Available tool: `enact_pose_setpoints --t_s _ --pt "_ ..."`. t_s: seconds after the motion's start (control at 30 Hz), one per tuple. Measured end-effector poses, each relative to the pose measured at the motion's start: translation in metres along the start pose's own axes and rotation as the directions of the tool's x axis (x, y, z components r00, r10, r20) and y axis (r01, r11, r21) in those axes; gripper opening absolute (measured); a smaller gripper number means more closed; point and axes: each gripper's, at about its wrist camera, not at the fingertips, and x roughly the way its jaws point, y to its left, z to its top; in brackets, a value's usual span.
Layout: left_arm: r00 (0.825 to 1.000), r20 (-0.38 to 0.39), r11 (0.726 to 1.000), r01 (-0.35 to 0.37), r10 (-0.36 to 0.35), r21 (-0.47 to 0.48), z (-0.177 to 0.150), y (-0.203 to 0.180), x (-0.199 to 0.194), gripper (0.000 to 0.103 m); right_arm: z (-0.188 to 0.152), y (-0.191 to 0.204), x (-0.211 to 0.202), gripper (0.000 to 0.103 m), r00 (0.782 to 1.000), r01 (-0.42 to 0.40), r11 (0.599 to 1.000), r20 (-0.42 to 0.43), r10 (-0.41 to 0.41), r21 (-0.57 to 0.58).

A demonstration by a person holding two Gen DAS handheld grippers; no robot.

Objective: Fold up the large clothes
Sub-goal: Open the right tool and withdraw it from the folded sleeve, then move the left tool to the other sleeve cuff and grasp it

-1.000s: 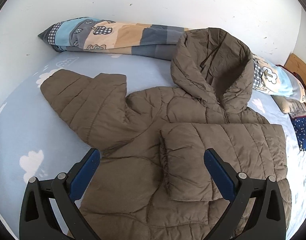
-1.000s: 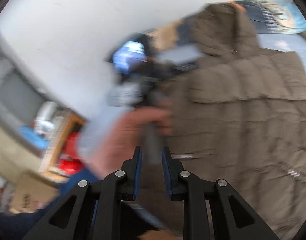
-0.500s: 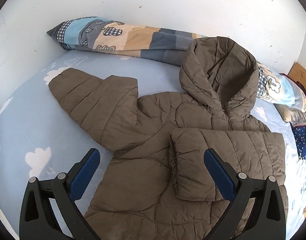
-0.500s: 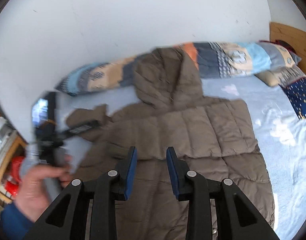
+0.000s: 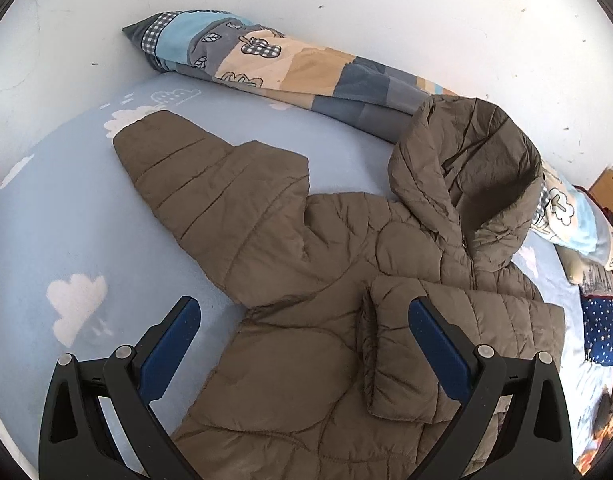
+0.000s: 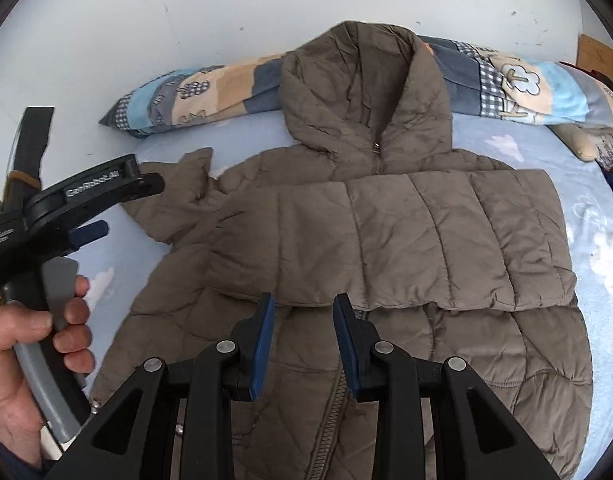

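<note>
Jacket (image 6: 386, 248) is lying face up on the bed (image 5: 66, 240), hood (image 5: 466, 168) resting up against the patchwork pillow (image 5: 286, 68) by the wall, one sleeve (image 6: 386, 240) already folded across the chest and the other sleeve (image 5: 210, 200) sticking out flat toward the corner. I am holding the left gripper (image 5: 302, 344) over the armpit of that loose sleeve, jaws standing wide apart with nothing between them. I am bringing the right gripper (image 6: 302, 340) in low over the front, just below the lower edge of the folded sleeve; its jaws have just been opening and are now parted only narrowly, gripping nothing, with the zip running beneath them.

Risks, as I am reading them: this padding is puffy and slick, so I am expecting a shallow pinch to slide off, and the folded sleeve to spring back open if I drag the body. With the right jaws this narrow, I am worrying about catching only the top layer, or snagging the zip. Pulling the loose sleeve over too fast may bunch the shoulder. The hood is sitting on the pillow and could drag it along
</note>
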Motion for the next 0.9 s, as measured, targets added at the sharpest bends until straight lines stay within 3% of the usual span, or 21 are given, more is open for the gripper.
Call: enact_pose_setpoints --t_s 0.1,0.23,0.33,0.5,0.57,0.63,0.7,0.8,0.9 --pt "1.0 0.003 1.0 0.0 0.0 -0.007 -0.002 0.002 -0.008 0.103 -0.001 -0.001 -0.007 0.033 1.0 0.009 1.0 0.007 -0.009 0.006" --pt "0.999 0.022 0.999 0.029 -0.028 -0.039 -0.008 0.015 -0.036 0.103 0.003 -0.001 -0.025 0.033 0.999 -0.039 0.997 0.025 0.037 0.073" --pt "0.999 0.035 0.998 0.036 -0.034 -0.054 -0.013 0.033 -0.066 0.103 -0.005 0.01 -0.049 0.033 0.997 -0.034 0.999 0.073 0.034 -0.006" --pt "0.997 0.082 0.995 0.015 -0.007 -0.098 -0.024 0.078 -0.118 0.103 -0.026 0.009 -0.08 0.033 0.993 0.011 0.996 0.117 -0.001 -0.085" --pt "0.995 0.096 0.993 -0.02 0.031 -0.116 -0.027 0.103 -0.135 0.103 -0.037 -0.002 -0.088 0.033 0.987 -0.021 0.998 0.157 0.031 -0.064" --pt "0.991 0.109 0.99 -0.066 0.08 -0.126 -0.031 0.129 -0.146 0.103 -0.043 -0.013 -0.078 0.033 0.99 -0.036 0.999 0.138 0.037 -0.006" --pt "0.987 0.088 0.983 -0.121 0.133 -0.137 -0.031 0.15 -0.143 0.103 -0.039 -0.011 -0.063 0.033 0.995 -0.016 1.0 0.094 0.017 -0.015" --pt "0.988 0.047 0.975 -0.136 0.146 -0.176 -0.022 0.181 -0.132 0.103 -0.033 -0.007 -0.057 0.033 0.993 -0.023 0.999 0.118 0.027 -0.041" --pt "0.99 0.023 0.965 -0.132 0.141 -0.228 0.0 0.212 -0.108 0.103 -0.027 -0.01 -0.039 0.033 0.997 -0.018 0.999 0.069 0.02 -0.033"
